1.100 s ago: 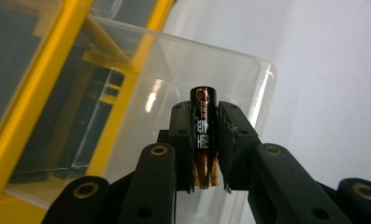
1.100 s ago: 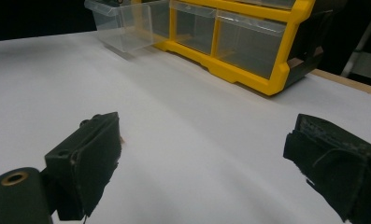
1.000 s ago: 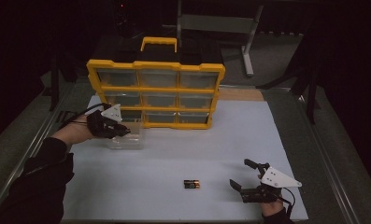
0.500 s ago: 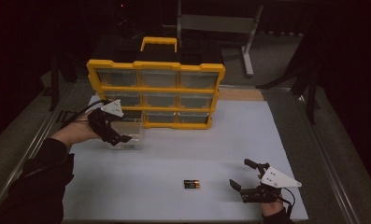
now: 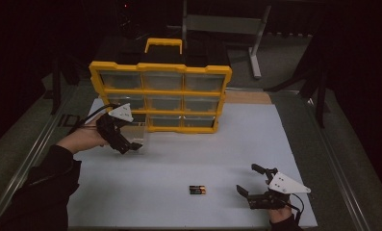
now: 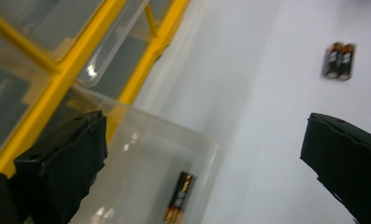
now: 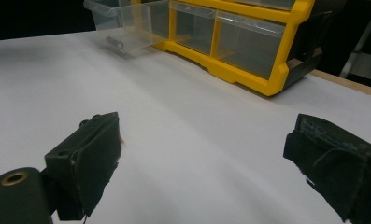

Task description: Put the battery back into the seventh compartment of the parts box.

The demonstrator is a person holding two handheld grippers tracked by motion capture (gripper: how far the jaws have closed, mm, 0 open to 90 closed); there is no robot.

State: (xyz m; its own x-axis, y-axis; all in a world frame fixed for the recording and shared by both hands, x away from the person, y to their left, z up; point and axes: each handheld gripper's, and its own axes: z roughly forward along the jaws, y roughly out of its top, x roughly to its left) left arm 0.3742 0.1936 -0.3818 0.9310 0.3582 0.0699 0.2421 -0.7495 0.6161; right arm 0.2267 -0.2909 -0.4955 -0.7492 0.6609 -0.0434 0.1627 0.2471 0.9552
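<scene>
High view: 1 yellow organizer [image 5: 160,91] w/ 9 clear drawers stands at the back of the white bench [image 5: 227,154]. 1 drawer is pulled out: a clear bin [image 5: 136,136] on the bench just in front of the organizer's lower left corner. 1 pair of batteries [image 5: 197,190] lies loose near the front, approx. mid-bench, well apart from the bin.

Left gripper view: 1 single battery [image 6: 179,197] lies inside the bin [image 6: 169,154]; the battery pair [image 6: 338,60] shows farther off on the bench.

Left hand-held gripper [image 5: 127,145] hangs at the bin's left front; its jaws have just been opening and now stand wide, released, nothing pinched, bin below and between them.

Right hand-held gripper [image 5: 249,188] sits at the front right of the bench, near the battery pair but not touching. In the right gripper view its jaws are spread wide w/ bare bench between them, holding nothing.
</scene>
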